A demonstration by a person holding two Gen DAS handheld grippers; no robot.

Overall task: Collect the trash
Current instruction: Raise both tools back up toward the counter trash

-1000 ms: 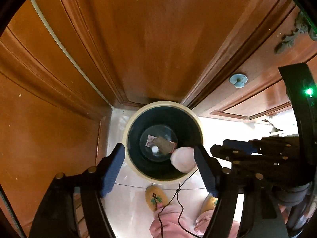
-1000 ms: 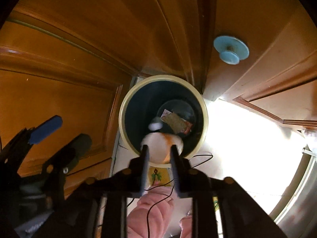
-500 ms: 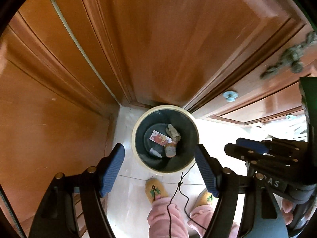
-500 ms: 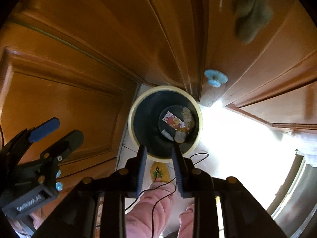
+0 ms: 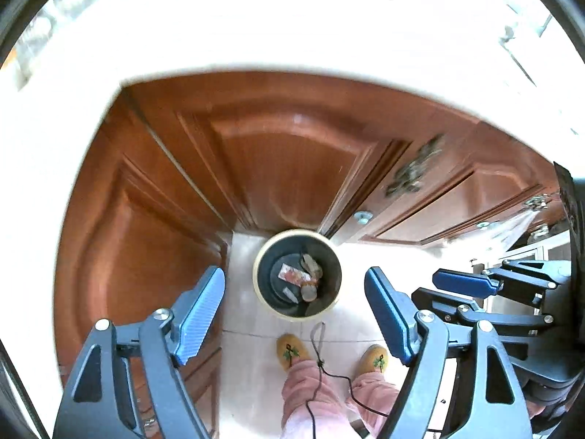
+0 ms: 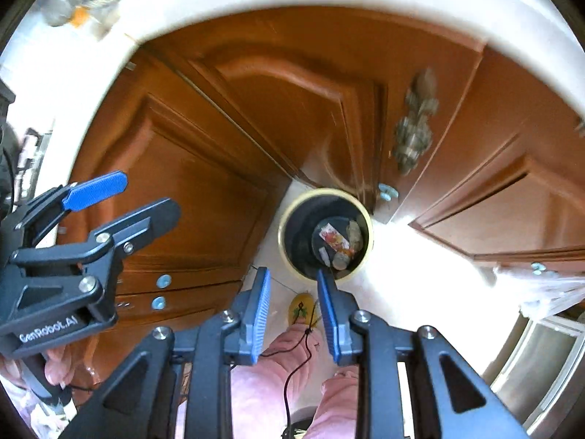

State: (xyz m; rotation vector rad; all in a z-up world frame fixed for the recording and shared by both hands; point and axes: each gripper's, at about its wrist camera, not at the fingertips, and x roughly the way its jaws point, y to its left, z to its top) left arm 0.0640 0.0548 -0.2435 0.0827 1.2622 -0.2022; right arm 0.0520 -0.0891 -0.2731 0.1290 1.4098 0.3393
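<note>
Trash bin [image 5: 298,274] seen on pale floor [image 5: 248,366], set in corner of wooden cabinet doors [image 5: 285,168], cream rim, dark inside. Trash seen at bin bottom: printed wrapper [image 5: 290,274], crumpled brown scraps [image 5: 310,265], round lid-like piece [image 5: 309,293]. Left gripper [image 5: 294,316] held high above bin, fingers spread wide, nothing held. Right gripper [image 6: 292,311] also above bin, fingers narrowly parted, nothing gripped. Yellow slippers [image 5: 289,351] seen just beside bin.
</note>
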